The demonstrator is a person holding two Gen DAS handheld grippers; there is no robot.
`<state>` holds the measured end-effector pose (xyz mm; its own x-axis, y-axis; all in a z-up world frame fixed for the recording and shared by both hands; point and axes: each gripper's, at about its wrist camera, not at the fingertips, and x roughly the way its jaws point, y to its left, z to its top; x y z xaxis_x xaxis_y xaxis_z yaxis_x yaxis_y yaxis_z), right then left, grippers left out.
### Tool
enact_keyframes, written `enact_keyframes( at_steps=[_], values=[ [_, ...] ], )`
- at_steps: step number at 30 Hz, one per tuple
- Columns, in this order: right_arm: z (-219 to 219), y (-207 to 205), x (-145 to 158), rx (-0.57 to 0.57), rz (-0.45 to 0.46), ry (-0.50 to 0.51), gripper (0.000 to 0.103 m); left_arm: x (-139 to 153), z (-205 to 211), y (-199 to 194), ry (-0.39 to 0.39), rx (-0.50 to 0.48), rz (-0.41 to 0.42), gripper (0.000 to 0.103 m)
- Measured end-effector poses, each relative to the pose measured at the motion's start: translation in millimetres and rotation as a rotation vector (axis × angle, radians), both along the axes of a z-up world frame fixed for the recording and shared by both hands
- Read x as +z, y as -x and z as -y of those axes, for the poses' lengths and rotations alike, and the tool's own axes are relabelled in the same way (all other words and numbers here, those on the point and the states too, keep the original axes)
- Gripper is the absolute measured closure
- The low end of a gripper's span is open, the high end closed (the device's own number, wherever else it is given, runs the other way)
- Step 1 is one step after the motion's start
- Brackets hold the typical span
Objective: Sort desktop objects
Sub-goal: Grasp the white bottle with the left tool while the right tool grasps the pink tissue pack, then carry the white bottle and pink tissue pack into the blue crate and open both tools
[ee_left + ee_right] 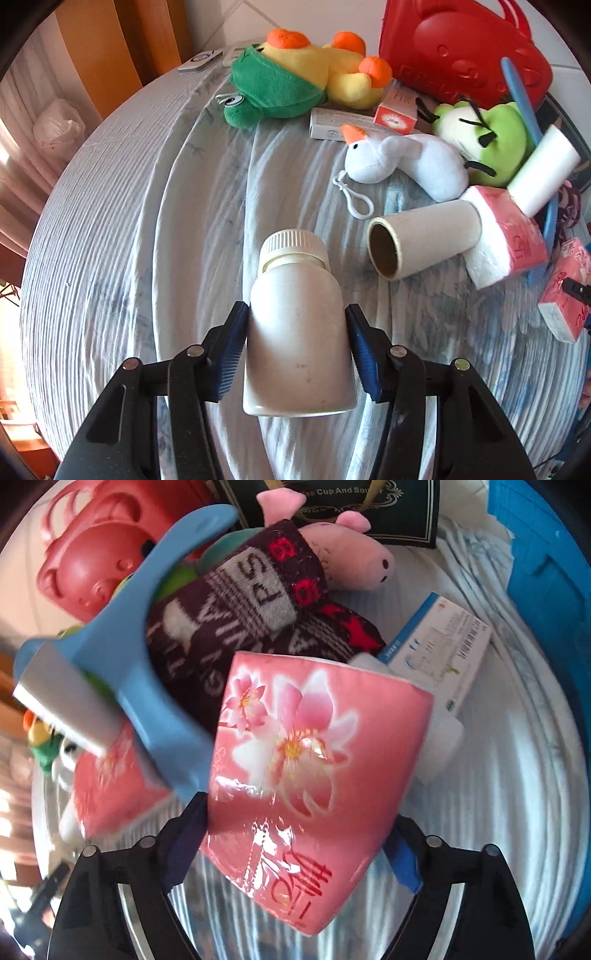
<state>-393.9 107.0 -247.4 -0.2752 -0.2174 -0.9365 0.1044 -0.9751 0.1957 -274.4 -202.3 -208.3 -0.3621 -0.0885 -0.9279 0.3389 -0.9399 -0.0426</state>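
White plastic bottle with ribbed screw cap (299,328) sits between the blue pads of the left claw (297,354), pads pressed on both flanks at mid-body, cap pointing away; looks like a side grip chosen so the bottle stays level for transfer. Right claw (295,843) straddles the pink flower-print tissue pack (295,775). Jaws stand wide; the left pad is against the pack's edge, while contact on the right is hidden, so a firm grip is unconfirmed. Remaining clutter sits bunched toward the far side: cardboard tube (421,243), white plush goose (402,162), green plush (487,144), red plastic case (461,48). Surface is a pale blue ribbed bedspread (129,221), soft and wrinkled, so things can tip. Wooden panel (110,48) and white wall behind.
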Motion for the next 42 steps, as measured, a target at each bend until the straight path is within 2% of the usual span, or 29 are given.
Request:
enact_keyframes(
  at_steps=[4, 9, 15, 18, 23, 28, 34, 38, 42],
  values=[
    [-16, -32, 16, 0.030, -0.017, 0.012, 0.018, 26, -15, -20, 0.023, -0.029, -0.064, 0.051],
    [-30, -75, 60, 0.062, -0.127, -0.004, 0.018, 62, -40, -44, 0.028, -0.086, -0.150, 0.051],
    [-58, -128, 132, 0.081, -0.307, -0.004, 0.018, 117, -83, -71, 0.035, -0.201, -0.295, 0.051],
    [-77, -156, 173, 0.071, -0.416, -0.013, 0.018, 151, -119, -85, 0.053, -0.274, -0.386, 0.051],
    [-110, -203, 236, 0.037, -0.579, -0.017, 0.018, 194, -177, -101, 0.035, -0.385, -0.501, 0.051],
    [-157, -243, 284, -0.019, -0.711, -0.032, 0.018, 231, -239, -118, -0.013, -0.497, -0.589, 0.051],
    [-232, -275, 329, -0.123, -0.823, -0.049, 0.018, 268, -313, -132, -0.030, -0.593, -0.685, 0.051],
    [-289, -284, 348, -0.202, -0.864, -0.108, 0.018, 296, -368, -141, -0.045, -0.651, -0.755, 0.051],
    [-347, -288, 355, -0.265, -0.866, -0.157, 0.017, 317, -428, -150, -0.063, -0.716, -0.801, 0.051]
  ],
)
